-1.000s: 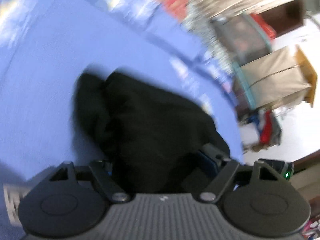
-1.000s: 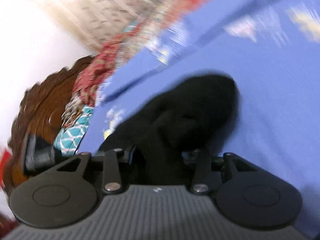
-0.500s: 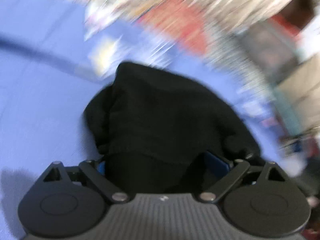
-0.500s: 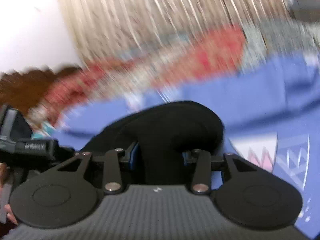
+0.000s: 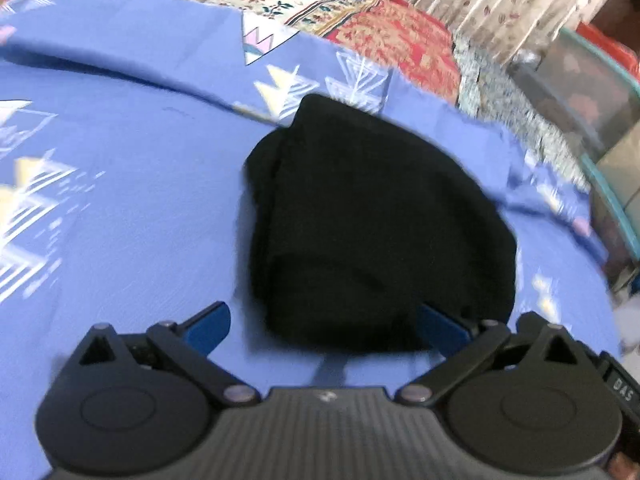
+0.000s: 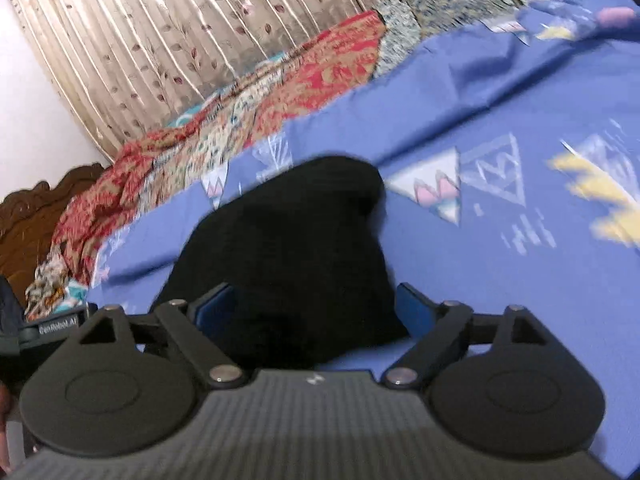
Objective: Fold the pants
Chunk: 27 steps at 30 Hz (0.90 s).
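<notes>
We see a big bed covered by a soft blue sheet with white and yellow triangle shapes (image 5: 120,168). Behind it hangs a shiny beige curtain with little leaves (image 6: 168,40), and a red and cream flowery blanket (image 6: 280,92) lies along the far edge. On the sheet sit the black folded pants (image 5: 372,224), bunched in a soft pile. Our left gripper (image 5: 324,326) has its blue jaws opening wide, with the near edge of the pants between them. Our right gripper (image 6: 316,306) has its jaws opening too, and the pants lie between them, not squeezed.
</notes>
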{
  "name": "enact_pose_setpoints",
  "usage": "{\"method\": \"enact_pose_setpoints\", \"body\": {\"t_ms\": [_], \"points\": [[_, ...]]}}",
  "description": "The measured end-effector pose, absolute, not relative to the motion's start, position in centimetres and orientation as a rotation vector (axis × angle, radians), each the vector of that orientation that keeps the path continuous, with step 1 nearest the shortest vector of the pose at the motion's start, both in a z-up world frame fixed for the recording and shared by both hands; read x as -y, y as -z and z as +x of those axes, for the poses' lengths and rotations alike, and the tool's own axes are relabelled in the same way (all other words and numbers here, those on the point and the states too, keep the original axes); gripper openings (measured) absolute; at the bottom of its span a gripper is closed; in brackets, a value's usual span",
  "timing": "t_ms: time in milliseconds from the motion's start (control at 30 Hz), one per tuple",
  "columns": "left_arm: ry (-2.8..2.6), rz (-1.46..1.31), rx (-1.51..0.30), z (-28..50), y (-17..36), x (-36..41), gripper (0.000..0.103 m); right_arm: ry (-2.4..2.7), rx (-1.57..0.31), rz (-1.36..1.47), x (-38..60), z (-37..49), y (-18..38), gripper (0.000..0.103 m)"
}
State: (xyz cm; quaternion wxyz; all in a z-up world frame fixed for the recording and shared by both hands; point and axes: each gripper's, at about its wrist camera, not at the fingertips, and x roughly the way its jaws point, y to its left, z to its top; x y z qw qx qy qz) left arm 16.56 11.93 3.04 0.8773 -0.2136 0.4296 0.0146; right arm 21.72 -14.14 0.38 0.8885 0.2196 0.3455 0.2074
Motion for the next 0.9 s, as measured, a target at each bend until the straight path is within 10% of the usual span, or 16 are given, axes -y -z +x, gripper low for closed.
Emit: {"method": "enact_pose_setpoints", "body": {"t_ms": [900], "points": [[-0.170, -0.134, -1.061, -3.3, -0.8, -2.2, 0.103, -0.306, -0.967, 0.312, 12.5, 2.6, 0.2, 0.103]]}}
